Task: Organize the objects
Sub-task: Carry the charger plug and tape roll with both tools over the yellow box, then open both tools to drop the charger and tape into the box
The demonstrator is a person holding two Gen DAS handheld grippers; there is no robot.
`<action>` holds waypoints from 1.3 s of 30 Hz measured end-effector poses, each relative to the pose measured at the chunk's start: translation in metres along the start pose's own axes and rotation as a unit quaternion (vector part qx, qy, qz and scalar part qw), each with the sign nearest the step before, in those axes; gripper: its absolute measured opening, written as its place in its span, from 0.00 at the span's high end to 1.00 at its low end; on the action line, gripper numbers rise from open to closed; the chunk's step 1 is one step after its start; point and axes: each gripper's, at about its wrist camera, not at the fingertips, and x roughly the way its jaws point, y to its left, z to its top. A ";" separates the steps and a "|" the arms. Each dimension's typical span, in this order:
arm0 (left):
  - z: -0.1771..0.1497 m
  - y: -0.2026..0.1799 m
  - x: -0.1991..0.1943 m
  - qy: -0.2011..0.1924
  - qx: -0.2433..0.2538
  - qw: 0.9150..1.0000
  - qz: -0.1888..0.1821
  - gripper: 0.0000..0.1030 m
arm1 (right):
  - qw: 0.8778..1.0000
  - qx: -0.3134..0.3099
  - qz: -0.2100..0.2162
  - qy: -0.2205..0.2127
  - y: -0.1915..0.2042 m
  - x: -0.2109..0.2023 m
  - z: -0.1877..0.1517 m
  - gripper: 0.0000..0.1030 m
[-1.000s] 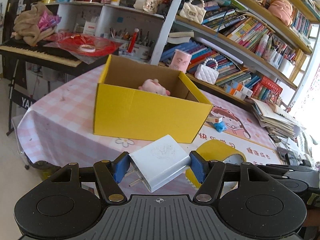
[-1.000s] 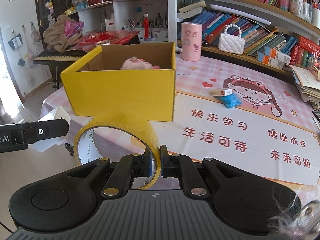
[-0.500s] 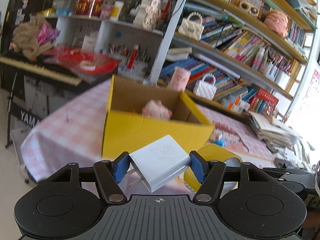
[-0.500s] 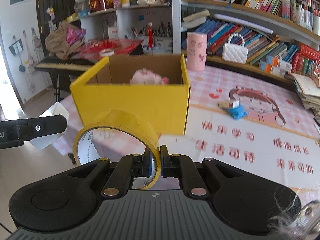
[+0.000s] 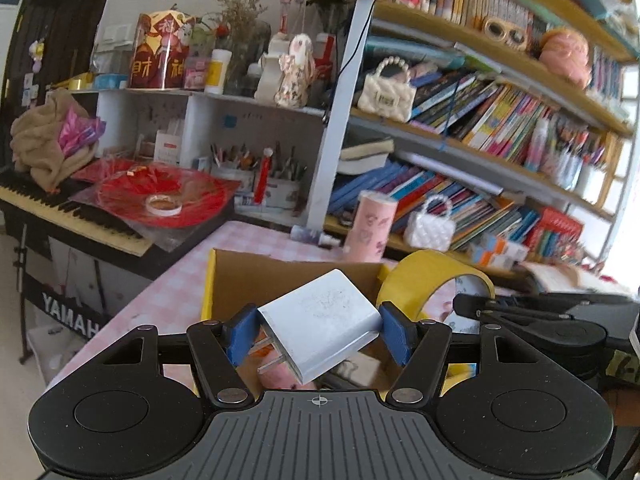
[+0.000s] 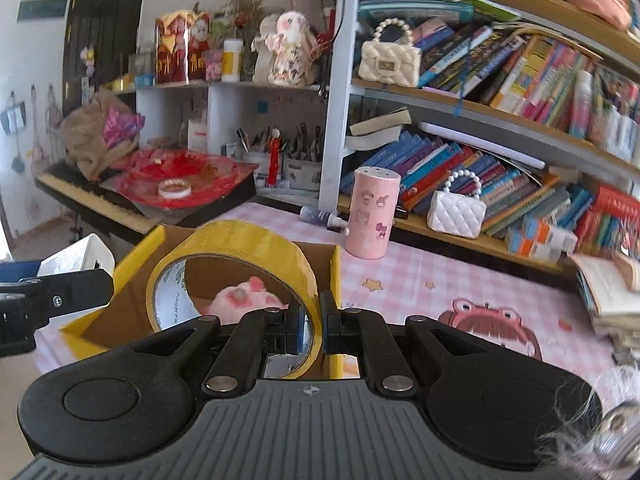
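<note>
- Between the blue pads of the left gripper (image 5: pixel 319 334), a white, scuffed plug-in charger block (image 5: pixel 322 324) is clamped, tilted, with its two metal prongs pointing down and to the left; its lower corner meets the gripper body.
- Beneath the charger, the open yellow cardboard box (image 5: pixel 209 284) with a brown inside stands on the pink checked tablecloth (image 5: pixel 168 292); its near wall is cut off by the gripper.
- Pink soft toy (image 6: pixel 244 300) lying inside the box; it is seen only through the ring of tape in the right wrist view, and only a sliver shows under the charger in the left wrist view.
- Right gripper (image 6: pixel 313 326) closed tight on the wall of a yellow roll of packing tape (image 6: pixel 236 246), which stands on edge over the box opening; the roll's lower rim is hidden behind the gripper body.
- Pink cylindrical container with cartoon stickers (image 6: pixel 372 214) upright on the table beyond the box, well apart from it.
- Far right edge of the right wrist view: blurred, the stacked papers are hard to make out.
</note>
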 end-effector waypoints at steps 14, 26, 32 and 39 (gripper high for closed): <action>-0.027 -0.017 0.061 0.083 0.088 0.991 0.056 0.37 | 0.986 -0.116 0.057 0.105 0.019 0.075 -0.022 0.90; -0.021 -0.029 0.041 0.041 0.103 0.993 0.052 0.20 | 0.988 -0.082 0.073 0.108 -0.002 0.058 -0.013 0.66; -0.010 -0.032 0.008 -0.002 0.067 0.997 0.048 0.17 | 0.996 -0.043 0.056 0.063 -0.024 0.015 -0.012 0.62; -0.020 -0.038 -0.027 -0.015 0.036 0.999 0.036 0.15 | 0.999 0.014 0.032 0.039 -0.046 -0.031 -0.031 0.61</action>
